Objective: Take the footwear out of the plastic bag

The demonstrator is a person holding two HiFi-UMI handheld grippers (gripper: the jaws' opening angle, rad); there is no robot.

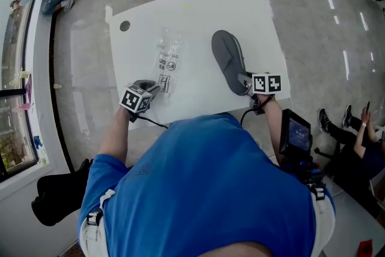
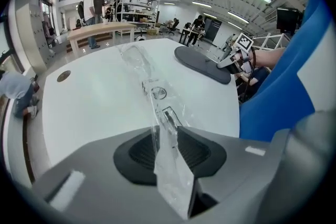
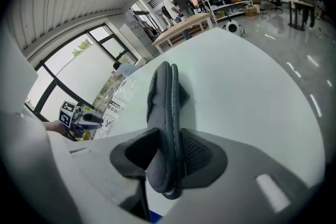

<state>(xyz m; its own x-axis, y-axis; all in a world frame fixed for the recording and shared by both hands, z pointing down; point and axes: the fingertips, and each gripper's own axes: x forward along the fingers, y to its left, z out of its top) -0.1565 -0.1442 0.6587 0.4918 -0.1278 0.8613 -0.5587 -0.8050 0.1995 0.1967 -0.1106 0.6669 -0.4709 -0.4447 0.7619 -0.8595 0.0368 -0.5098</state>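
Left hand-held gripper [image 2: 165, 134] has its jaws narrowly apart, with the clear film of the plastic bag [image 2: 157, 93] loose between them and seemingly not pinched. Right hand-held gripper [image 3: 167, 150] stands wider around the heel of the grey slipper [image 3: 164, 94], one pad off it. That slipper lies out of the bag on the white bench [image 1: 198, 12], the bag flat beside it. It looks light, soft and bendy, so the heel rim suits a grip. The film looks slippery and almost weightless. Black warning symbols and small print mark the bag but are unreadable, and no brand shows.
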